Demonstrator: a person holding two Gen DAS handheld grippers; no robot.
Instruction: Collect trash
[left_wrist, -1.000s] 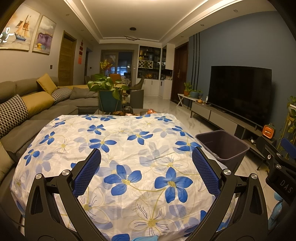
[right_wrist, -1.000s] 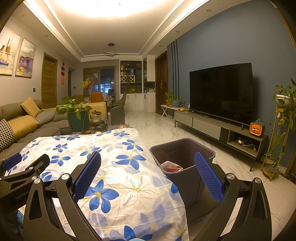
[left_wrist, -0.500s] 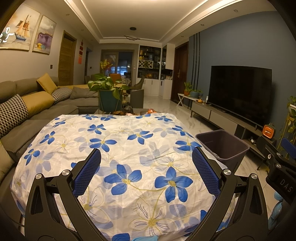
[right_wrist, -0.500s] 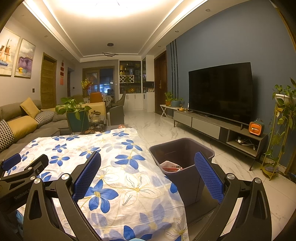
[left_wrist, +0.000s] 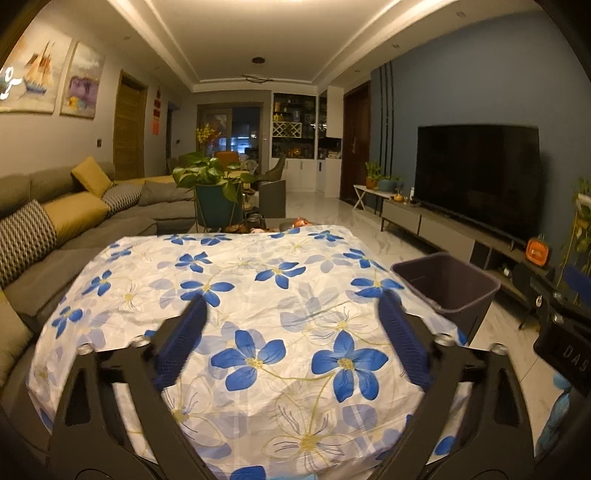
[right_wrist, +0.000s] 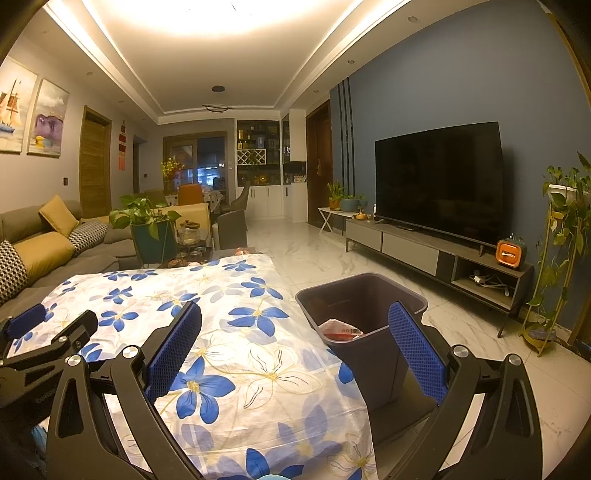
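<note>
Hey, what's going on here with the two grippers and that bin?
A person holds two grippers over a table with a flowered cloth, tidying up trash. Both the left gripper and the right gripper are open and hold nothing. The dark bin stands on the floor by the table's right side, with a crumpled wrapper already in it. No trash shows on the cloth.

left gripper (left_wrist: 291, 332): jaws spread wide, empty, aimed 12 o'clock | right gripper (right_wrist: 295, 339): jaws spread wide, empty, at left's 3 o'clock
</note>
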